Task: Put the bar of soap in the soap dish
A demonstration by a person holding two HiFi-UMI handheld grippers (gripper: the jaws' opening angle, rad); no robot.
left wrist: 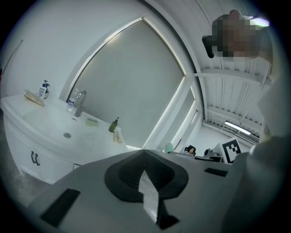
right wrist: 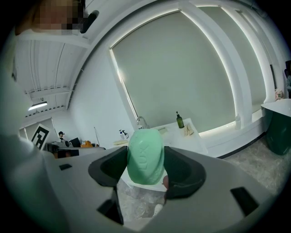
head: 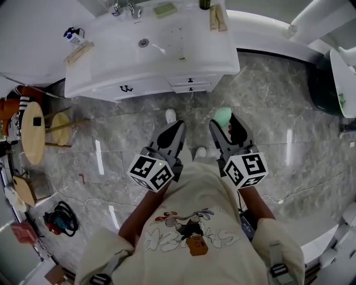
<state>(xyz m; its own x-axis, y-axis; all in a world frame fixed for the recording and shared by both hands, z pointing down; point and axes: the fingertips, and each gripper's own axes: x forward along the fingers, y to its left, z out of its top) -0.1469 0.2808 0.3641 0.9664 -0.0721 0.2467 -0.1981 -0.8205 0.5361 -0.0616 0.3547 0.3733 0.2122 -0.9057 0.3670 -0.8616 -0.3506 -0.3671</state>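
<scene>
A pale green bar of soap (right wrist: 145, 154) stands on end between the jaws of my right gripper (right wrist: 145, 174), which is shut on it. From the head view the soap (head: 222, 115) shows at the tip of the right gripper (head: 225, 125), held above the marble floor in front of the white vanity (head: 206, 55). A green soap dish (head: 164, 9) sits at the back of the vanity top, right of the faucet (head: 125, 8); the left gripper view shows the dish (left wrist: 92, 121) too. My left gripper (head: 173, 132) hangs beside the right one, shut and holding nothing (left wrist: 144, 170).
On the vanity are a sink drain (head: 143, 42), a dark bottle (head: 204, 3), folded cloths (head: 218, 18) and a pump bottle (head: 73, 37). Round wooden stools (head: 32, 132) stand at the left, a dark green bin (head: 325, 83) at the right, and a red tool (head: 58, 220) lies on the floor.
</scene>
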